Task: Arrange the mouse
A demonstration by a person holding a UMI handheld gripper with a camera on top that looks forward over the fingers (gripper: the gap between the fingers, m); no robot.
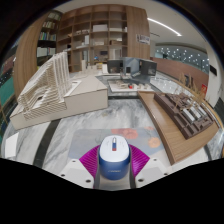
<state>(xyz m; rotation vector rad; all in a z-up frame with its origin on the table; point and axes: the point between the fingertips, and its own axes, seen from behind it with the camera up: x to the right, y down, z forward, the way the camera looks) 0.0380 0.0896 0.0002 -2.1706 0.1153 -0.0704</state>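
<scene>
A computer mouse [113, 157], white on top with a blue body and a small red mark by the wheel, sits between the two fingers of my gripper [113, 163]. The magenta pads [90, 160] press against both of its sides, so the gripper is shut on the mouse. It is held over a marble-patterned table top [95, 128]. The mouse's underside is hidden.
A pale architectural model of slatted buildings [55, 95] stands beyond the fingers to the left. A wooden tray-like model [185, 118] lies to the right. A monitor and desk items [135, 72] stand further back before bookshelves [95, 35].
</scene>
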